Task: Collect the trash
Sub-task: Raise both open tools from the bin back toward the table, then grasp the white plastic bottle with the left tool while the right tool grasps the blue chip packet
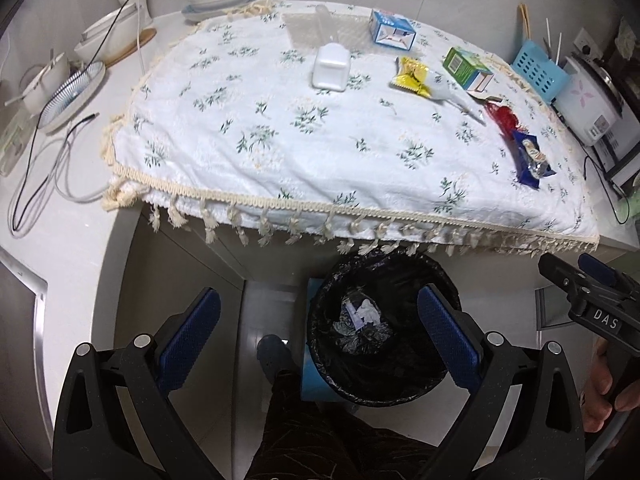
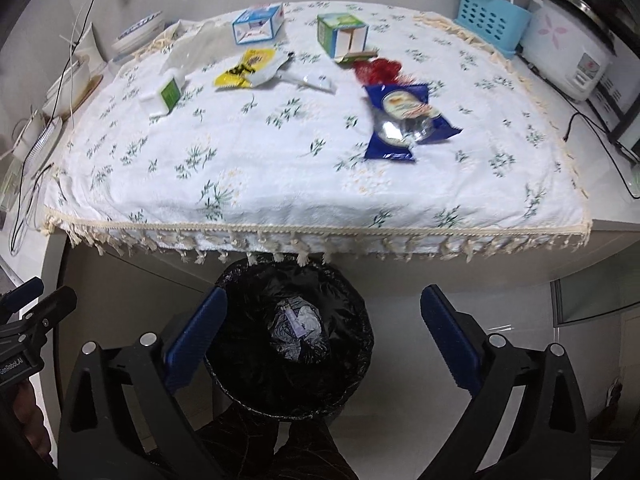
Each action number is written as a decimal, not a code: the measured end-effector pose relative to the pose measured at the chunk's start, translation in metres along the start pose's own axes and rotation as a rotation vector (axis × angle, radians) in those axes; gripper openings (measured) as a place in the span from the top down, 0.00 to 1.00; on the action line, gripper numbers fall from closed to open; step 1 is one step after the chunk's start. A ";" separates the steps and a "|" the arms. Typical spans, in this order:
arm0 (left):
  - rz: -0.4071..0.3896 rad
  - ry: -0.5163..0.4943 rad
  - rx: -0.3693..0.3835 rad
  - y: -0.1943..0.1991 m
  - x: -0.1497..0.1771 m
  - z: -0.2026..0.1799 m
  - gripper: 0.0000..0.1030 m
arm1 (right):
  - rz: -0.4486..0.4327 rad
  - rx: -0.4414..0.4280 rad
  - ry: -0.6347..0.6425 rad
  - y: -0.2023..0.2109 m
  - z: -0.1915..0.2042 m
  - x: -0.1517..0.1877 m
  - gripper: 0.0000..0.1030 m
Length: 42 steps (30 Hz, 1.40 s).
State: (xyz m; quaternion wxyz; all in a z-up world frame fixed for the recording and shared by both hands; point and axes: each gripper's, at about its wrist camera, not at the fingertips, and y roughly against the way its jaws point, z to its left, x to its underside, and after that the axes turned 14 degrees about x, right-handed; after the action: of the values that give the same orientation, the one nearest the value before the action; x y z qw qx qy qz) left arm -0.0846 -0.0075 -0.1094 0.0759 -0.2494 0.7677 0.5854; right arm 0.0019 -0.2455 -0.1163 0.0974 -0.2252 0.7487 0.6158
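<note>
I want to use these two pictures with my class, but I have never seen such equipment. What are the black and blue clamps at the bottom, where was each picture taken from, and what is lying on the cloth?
Each clamp is a hand-held gripper carried by a person, with a camera looking along its fingers. One picture comes from the left hand-held gripper, the other from the right hand-held gripper. Both stand open and hold nothing. Below them is a bin lined with a black bag. On the flowered tablecloth lie a blue wrapper, a red wrapper, a yellow packet, a blue carton, a green carton and a white box.

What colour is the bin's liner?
Black liner, glossy; clearest in the right wrist view.
</note>
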 end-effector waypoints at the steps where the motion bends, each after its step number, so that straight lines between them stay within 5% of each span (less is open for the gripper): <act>1: -0.002 -0.002 0.002 0.002 -0.002 -0.001 0.06 | -0.009 0.003 -0.003 0.002 -0.001 -0.001 0.09; 21: -0.035 -0.053 0.041 0.010 -0.071 -0.028 0.06 | -0.068 0.021 -0.056 0.021 -0.032 -0.048 0.09; 42: 0.035 -0.064 0.030 -0.065 -0.171 -0.011 0.08 | 0.015 0.073 -0.056 -0.048 -0.039 -0.121 0.09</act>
State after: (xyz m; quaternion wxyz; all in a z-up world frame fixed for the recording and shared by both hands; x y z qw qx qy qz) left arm 0.0961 0.0197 -0.0924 0.0940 -0.2159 0.7777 0.5829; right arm 0.1352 -0.2638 -0.0990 0.1218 -0.1987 0.7694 0.5948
